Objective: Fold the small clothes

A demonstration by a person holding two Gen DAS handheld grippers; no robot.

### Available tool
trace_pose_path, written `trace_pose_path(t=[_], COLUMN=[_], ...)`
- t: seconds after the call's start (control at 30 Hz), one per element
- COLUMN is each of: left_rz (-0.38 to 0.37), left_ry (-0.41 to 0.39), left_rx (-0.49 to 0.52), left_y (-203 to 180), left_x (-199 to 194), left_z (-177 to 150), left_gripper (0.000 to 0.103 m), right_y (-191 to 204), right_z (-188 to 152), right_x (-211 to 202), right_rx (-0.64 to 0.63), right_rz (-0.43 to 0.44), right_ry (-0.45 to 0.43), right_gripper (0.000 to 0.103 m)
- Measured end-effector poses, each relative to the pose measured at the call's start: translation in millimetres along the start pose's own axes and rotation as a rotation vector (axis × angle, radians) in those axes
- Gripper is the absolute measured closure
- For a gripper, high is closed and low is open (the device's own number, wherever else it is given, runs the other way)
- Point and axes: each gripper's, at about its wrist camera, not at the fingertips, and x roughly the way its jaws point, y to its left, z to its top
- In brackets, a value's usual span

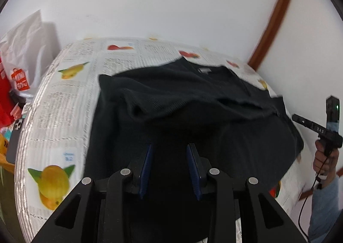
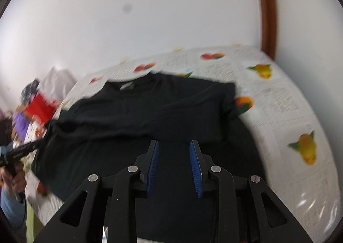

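Observation:
A black garment [image 1: 193,110] lies spread on the table, its neck label [image 1: 203,70] at the far edge and both sleeves folded in across the body. It also shows in the right wrist view [image 2: 150,110]. My left gripper [image 1: 170,146] is open and empty, its blue-padded fingers just above the garment's lower half. My right gripper [image 2: 174,143] is open and empty, above the lower half too. The right gripper shows in the left wrist view at the far right, held by a hand [image 1: 325,157].
The table wears a newspaper-print cloth with fruit pictures [image 1: 53,180]. A white bag [image 1: 23,50], red packaging and clutter stand off the table's left side. A white wall and a brown wooden frame [image 1: 276,13] lie behind.

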Motion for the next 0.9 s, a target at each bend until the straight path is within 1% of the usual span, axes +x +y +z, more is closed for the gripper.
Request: trace_pose_path(t=[0.07,0.13,0.2,0.27,0.37,0.4,0.43,0.47,0.5,0.53,0.57,0.6,0.7,0.77,0.8,0.87,0.9], left_rz=[0.041,0.064,0.081,0.103,0.132,0.139,0.148,0.146,0.152,0.205,0.236,0.244,0.223,0.243,0.253,0.256,0.257], left_ry=[0.025,0.044,0.052,0.054,0.050,0.044,0.036,0.032,0.025,0.008,-0.002,-0.010,-0.018,-0.025,-0.024,-0.009,0.000], left_rx=[0.021,0.025,0.036,0.048,0.053,0.042,0.026,0.010,-0.009,-0.019,-0.018,-0.020,-0.038,-0.004,0.019,0.042,0.046], left_y=[-7.8,-12.7,-15.2,-15.4,-11.9,-8.4,-3.5,0.9,5.8,12.3,16.3,20.9,36.1,39.8,40.9,41.9,43.1], left_x=[10.7,21.4,32.6,44.7,61.2,65.7,69.7,71.9,73.2,72.7,71.6,69.4,59.9,55.4,55.4,62.1,65.1], left_z=[0.5,5.2,12.6,22.7,38.9,44.9,50.6,54.9,59.4,65.2,68.5,71.3,74.7,74.3,73.9,75.7,76.2], left_gripper=[0.072,0.072,0.068,0.068,0.068,0.068,0.069,0.069,0.069,0.070,0.070,0.070,0.070,0.070,0.070,0.070,0.070], right_y=[6.9,10.8,10.8,9.5,6.8,5.7,3.7,1.1,-2.8,-8.2,-12.9,-17.4,-24.1,-27.3,-28.9,-33.1,-35.9], right_z=[-7.7,-11.7,-10.6,-3.8,17.7,26.2,35.2,44.0,51.4,58.7,64.7,69.0,75.4,77.6,78.4,81.7,83.2], right_x=[13.0,30.7,45.0,57.4,77.6,82.7,87.6,92.7,96.5,99.2,101.4,101.3,95.1,89.7,87.2,85.6,87.0], right_rx=[-0.018,-0.019,-0.005,0.014,0.049,0.062,0.071,0.078,0.089,0.105,0.117,0.123,0.086,0.038,0.024,0.004,-0.001], right_rz=[0.017,0.008,0.006,-0.001,-0.021,-0.025,-0.027,-0.041,-0.067,-0.092,-0.103,-0.105,-0.127,-0.149,-0.174,-0.222,-0.227], right_ry=[0.042,0.078,0.093,0.095,0.109,0.108,0.100,0.092,0.082,0.074,0.074,0.071,0.048,0.030,0.014,-0.014,-0.014], right_gripper=[0.073,0.073,0.073,0.073,0.074,0.074,0.077,0.080,0.081,0.081,0.081,0.081,0.081,0.077,0.076,0.069,0.067])
